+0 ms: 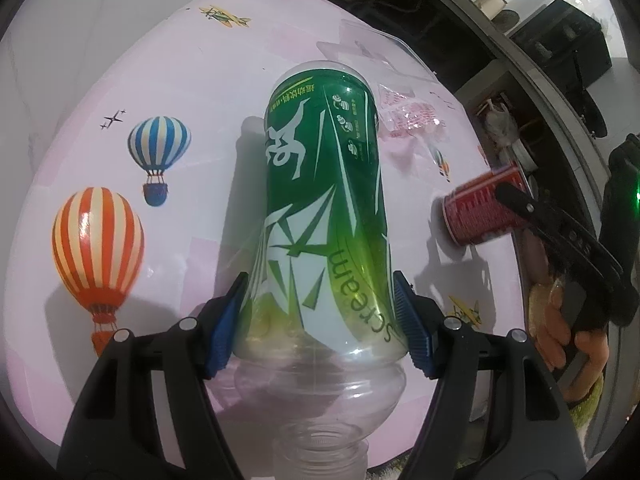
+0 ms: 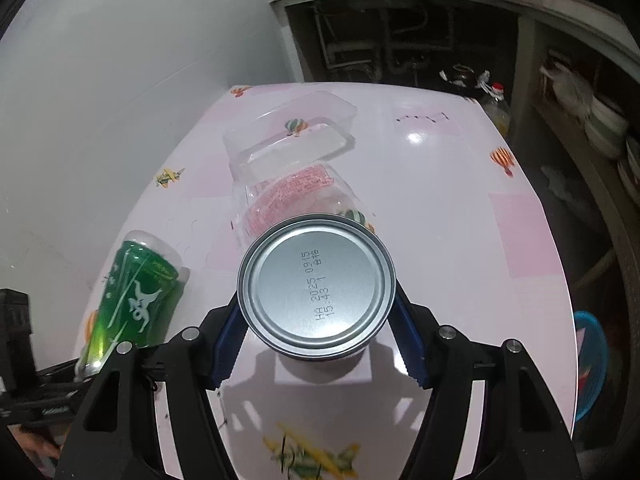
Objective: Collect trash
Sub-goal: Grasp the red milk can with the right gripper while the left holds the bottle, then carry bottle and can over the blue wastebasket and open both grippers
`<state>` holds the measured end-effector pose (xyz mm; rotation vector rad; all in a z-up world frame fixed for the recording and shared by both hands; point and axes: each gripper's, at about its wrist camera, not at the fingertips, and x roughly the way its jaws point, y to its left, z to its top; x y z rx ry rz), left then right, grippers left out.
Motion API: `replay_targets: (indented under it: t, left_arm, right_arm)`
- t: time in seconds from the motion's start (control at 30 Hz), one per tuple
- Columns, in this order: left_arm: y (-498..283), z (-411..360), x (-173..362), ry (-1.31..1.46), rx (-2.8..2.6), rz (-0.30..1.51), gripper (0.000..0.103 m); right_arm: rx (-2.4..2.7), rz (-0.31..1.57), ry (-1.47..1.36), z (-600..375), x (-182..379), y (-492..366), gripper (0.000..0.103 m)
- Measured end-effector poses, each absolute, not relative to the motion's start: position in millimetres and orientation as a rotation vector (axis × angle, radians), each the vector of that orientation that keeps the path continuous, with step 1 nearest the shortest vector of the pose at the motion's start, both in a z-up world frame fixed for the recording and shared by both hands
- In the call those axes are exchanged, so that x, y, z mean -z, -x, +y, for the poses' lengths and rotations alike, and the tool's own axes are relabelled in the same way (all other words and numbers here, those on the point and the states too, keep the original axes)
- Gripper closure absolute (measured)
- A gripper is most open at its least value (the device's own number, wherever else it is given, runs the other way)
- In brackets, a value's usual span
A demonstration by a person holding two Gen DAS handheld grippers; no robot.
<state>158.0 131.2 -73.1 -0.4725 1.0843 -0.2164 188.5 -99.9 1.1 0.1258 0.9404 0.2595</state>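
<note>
A: In the left wrist view we see the green-labelled plastic bottle point(image 1: 320, 208) pinched near its neck end by the left hand-held gripper point(image 1: 320, 324), whose blue pads point(image 1: 224, 328) press on both sides of the label; the bottle's base points away from the camera, out over the pink desk point(image 1: 180, 80).

B: And in the right wrist view we see the red can point(image 2: 316, 286) clamped by the right hand-held gripper point(image 2: 316, 336), its silver bottom, with a printed date code, turned towards the lens. The same can point(image 1: 484, 210) shows at the right of the left view, tilted, with one black finger across it.

A: We note the bottle point(image 2: 132, 292) again at the lower left of the right view, lying beside the can and well apart from it.

B: Beyond the can we see a clear plastic wrapper with pink print point(image 2: 296, 196) on the desk, and just behind that a clear plastic tray point(image 2: 288, 132).

A: The desk covering carries printed hot-air balloons point(image 1: 98, 256) and small aeroplanes point(image 2: 316, 456).

B: Past the far edge we see dark shelving point(image 2: 400, 40); to the right, a blue basket point(image 2: 592, 364) sits lower down.
</note>
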Motion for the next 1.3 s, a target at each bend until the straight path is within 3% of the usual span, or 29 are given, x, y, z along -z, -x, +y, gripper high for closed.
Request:
replay_targets:
  t: [0.87,1.3]
  left_arm:
    - [-145.6,115.8,22.8,0.451,0.317,0.942,0.037]
    - [-152.6,55.3,-18.6,0.359,0.475,0.877,0.037]
  right_arm:
    - [-0.243,0.82,-0.319,-142.6,-40.9,-122.8,0.039]
    - [-0.137,0.705,-0.456,-210.8,-64.1,-79.0,0.039]
